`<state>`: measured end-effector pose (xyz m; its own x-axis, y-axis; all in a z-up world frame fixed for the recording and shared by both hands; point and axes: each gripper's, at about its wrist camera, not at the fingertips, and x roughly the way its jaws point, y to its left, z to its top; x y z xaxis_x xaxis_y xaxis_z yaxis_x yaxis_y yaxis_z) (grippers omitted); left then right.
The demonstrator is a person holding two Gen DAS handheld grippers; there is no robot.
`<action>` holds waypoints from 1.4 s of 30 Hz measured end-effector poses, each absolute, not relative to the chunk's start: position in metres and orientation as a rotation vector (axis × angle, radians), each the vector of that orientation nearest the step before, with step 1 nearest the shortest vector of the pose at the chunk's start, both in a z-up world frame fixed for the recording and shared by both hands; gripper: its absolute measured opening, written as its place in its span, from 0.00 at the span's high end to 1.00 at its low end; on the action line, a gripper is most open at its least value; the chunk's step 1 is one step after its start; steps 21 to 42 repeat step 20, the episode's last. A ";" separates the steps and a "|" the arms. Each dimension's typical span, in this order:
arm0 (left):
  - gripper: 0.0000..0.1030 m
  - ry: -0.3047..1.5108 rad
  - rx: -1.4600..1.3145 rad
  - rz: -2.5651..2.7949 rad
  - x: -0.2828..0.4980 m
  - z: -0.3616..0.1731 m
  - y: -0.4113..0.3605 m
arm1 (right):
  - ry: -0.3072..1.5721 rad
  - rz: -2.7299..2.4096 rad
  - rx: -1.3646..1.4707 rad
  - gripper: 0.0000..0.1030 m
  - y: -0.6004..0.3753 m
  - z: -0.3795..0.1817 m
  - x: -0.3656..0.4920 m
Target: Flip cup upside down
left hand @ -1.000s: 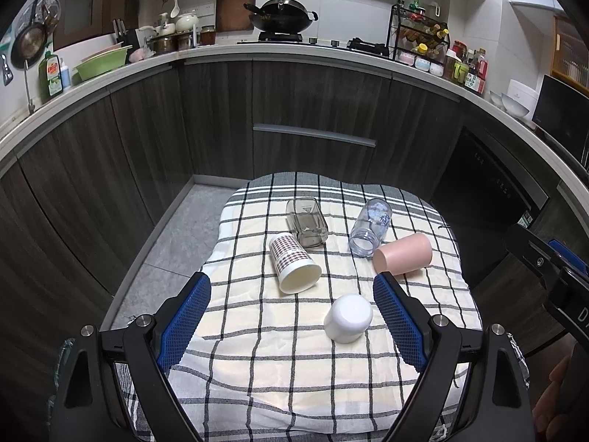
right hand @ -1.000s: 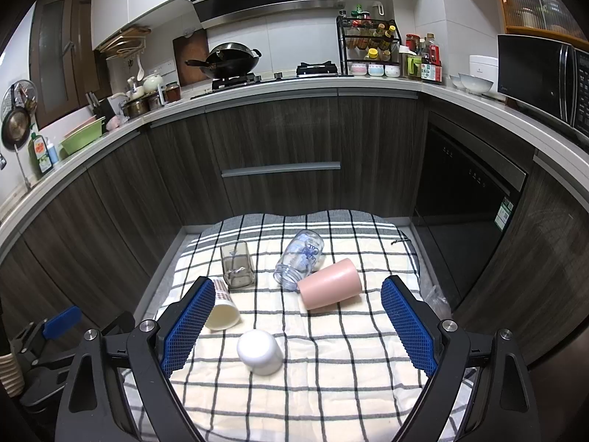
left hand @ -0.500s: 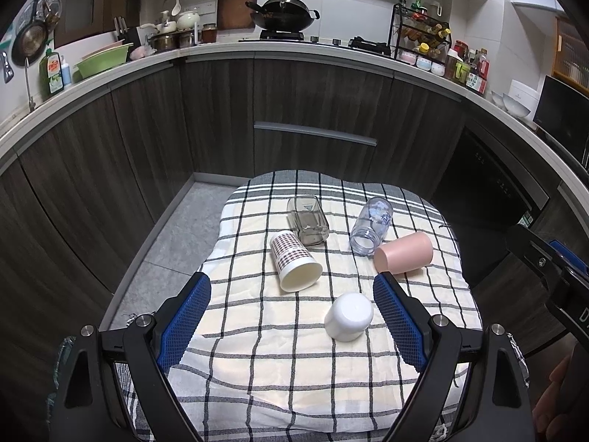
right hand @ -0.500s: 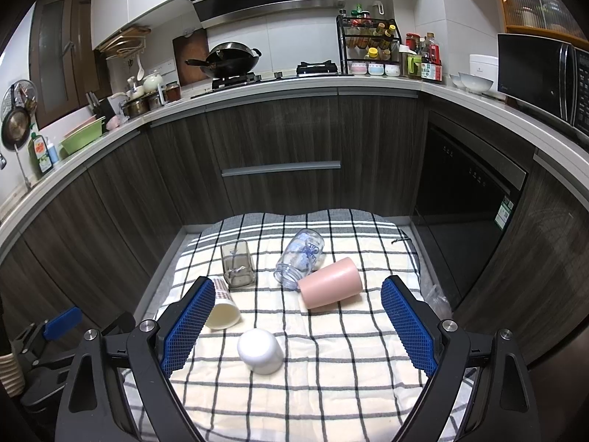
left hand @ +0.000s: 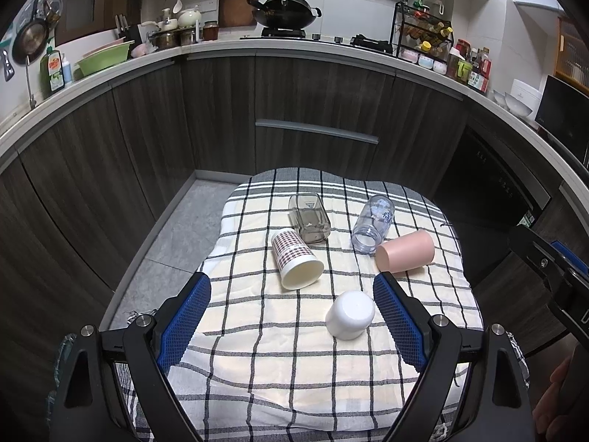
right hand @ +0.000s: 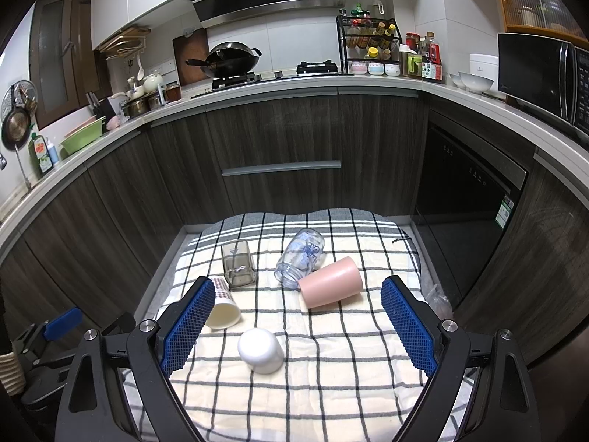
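Note:
Several cups sit on a checked cloth (left hand: 294,350) over a low table. A white cup (left hand: 349,315) (right hand: 260,350) stands upside down near the front. A red-patterned paper cup (left hand: 296,263) (right hand: 222,305), a pink cup (left hand: 405,251) (right hand: 330,282), a clear printed glass (left hand: 372,223) (right hand: 300,258) and a smoky square glass (left hand: 309,218) (right hand: 238,263) lie on their sides. My left gripper (left hand: 292,318) is open and empty, above the front of the cloth. My right gripper (right hand: 298,326) is open and empty, also held back from the cups.
Dark kitchen cabinets (left hand: 313,110) curve around behind the table, with a worktop carrying a wok (left hand: 283,5), a spice rack (right hand: 368,44) and dishes. The right gripper's body (left hand: 552,269) shows at the right edge of the left view; the left gripper's body (right hand: 55,331) shows at the lower left of the right view.
The left wrist view has crept slightly forward. The cups have not moved and both grippers stay open.

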<state>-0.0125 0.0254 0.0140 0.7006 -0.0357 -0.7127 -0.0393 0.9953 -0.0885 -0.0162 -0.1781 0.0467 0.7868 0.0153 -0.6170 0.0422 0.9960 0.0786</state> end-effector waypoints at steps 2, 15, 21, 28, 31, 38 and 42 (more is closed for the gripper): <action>0.12 0.793 -0.098 0.003 -0.013 0.014 0.024 | 0.665 -0.015 0.090 0.11 -0.178 0.047 -0.016; 0.12 0.775 -0.089 0.003 -0.015 0.019 0.021 | 0.670 -0.015 0.090 0.11 -0.177 0.046 -0.017; 0.09 0.773 -0.087 0.005 -0.017 0.019 0.020 | 0.669 -0.015 0.090 0.11 -0.177 0.046 -0.017; 0.09 0.773 -0.087 0.005 -0.017 0.019 0.020 | 0.669 -0.015 0.090 0.11 -0.177 0.046 -0.017; 0.09 0.773 -0.087 0.005 -0.017 0.019 0.020 | 0.669 -0.015 0.090 0.11 -0.177 0.046 -0.017; 0.09 0.773 -0.087 0.005 -0.017 0.019 0.020 | 0.669 -0.015 0.090 0.11 -0.177 0.046 -0.017; 0.09 0.773 -0.087 0.005 -0.017 0.019 0.020 | 0.669 -0.015 0.090 0.11 -0.177 0.046 -0.017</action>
